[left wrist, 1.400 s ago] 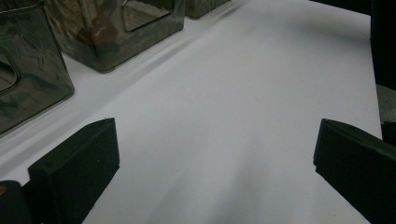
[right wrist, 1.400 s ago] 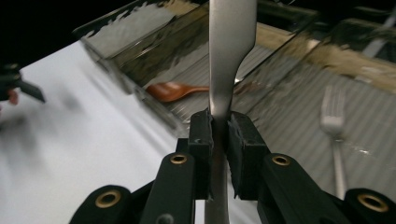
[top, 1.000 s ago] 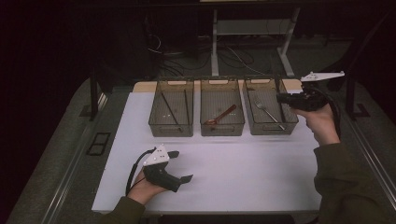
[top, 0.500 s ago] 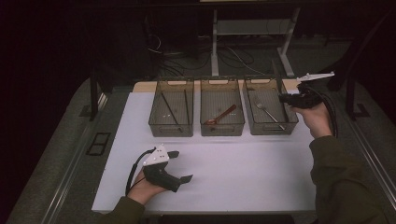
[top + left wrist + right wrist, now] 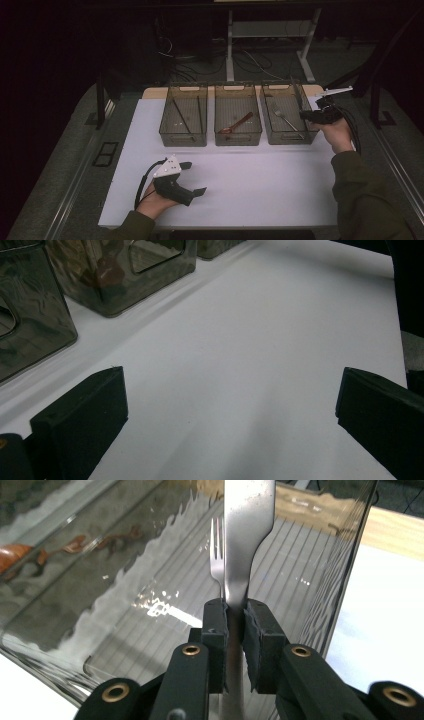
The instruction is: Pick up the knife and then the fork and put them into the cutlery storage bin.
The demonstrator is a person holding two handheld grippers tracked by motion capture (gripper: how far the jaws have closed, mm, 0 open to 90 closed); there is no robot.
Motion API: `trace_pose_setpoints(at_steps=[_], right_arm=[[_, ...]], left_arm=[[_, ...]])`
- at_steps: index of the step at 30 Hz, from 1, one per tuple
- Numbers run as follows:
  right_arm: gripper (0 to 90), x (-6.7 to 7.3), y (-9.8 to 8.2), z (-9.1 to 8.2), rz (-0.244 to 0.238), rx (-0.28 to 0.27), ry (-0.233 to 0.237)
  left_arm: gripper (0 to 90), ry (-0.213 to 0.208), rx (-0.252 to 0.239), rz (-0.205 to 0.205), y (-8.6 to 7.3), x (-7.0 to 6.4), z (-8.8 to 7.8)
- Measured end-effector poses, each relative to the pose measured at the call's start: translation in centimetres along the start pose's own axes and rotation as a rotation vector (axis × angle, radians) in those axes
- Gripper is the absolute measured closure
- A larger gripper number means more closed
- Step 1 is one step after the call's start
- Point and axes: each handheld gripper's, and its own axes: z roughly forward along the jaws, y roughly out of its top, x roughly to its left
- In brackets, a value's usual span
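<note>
The fork, clamped in the right hand-held gripper, points straight ahead lengthwise over the right bin.

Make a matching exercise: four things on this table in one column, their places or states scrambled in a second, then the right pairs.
Things:
1. left gripper
2. right gripper
3. wooden spoon
4. fork

Places or states:
A. lies in the right bin
B. jaws wide apart over the bare white table
C. lies in the middle bin
D. jaws clamped on a metal utensil handle

Pairs: 1-B, 2-D, 3-C, 4-A
</note>
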Motion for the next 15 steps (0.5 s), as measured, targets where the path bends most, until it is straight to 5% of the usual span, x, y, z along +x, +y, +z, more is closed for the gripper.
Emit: trace_pose_setpoints(at_steps=[15], right_arm=[[77.8, 0.47, -0.01, 1.03, -0.027, 0.061, -0.007]], left_arm=[[0.0, 0.000, -0.001, 0.000, 0.00, 0.01, -0.02]])
